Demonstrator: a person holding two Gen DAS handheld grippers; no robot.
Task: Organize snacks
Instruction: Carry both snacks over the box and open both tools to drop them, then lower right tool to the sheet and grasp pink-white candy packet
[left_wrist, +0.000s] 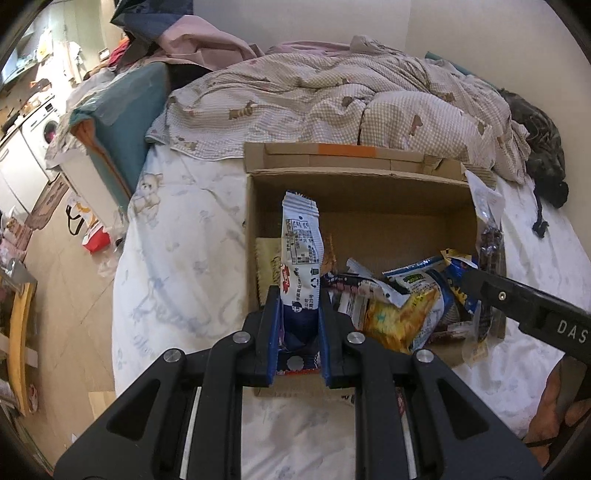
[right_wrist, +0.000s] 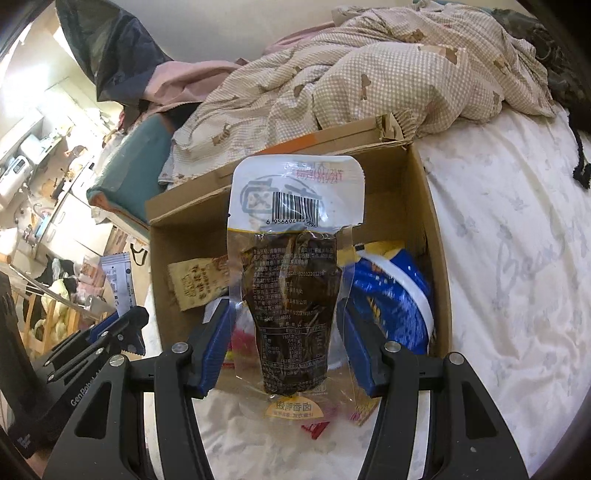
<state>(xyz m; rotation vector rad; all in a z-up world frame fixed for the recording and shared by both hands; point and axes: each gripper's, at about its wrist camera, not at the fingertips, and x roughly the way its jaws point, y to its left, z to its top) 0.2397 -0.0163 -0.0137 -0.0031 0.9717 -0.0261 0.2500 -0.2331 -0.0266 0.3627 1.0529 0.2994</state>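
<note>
An open cardboard box (left_wrist: 364, 199) sits on the bed and holds several snack packets (left_wrist: 402, 306). My left gripper (left_wrist: 299, 306) is shut on a white and blue snack packet (left_wrist: 301, 251), held upright over the box's left front corner. My right gripper (right_wrist: 286, 325) is shut on a clear pouch with dark contents and a white barcode top (right_wrist: 295, 266), held above the box (right_wrist: 417, 206). The right gripper also shows in the left wrist view (left_wrist: 517, 299) at the box's right side. The left gripper shows in the right wrist view (right_wrist: 122, 325), holding its packet (right_wrist: 116, 284).
The box rests on a white printed bedsheet (left_wrist: 177, 266). A rumpled checked duvet (left_wrist: 332, 96) lies behind the box. A teal cushion (left_wrist: 125, 122) stands at the bed's left edge. The wood floor with clutter and a red bag (left_wrist: 94, 240) lies to the left.
</note>
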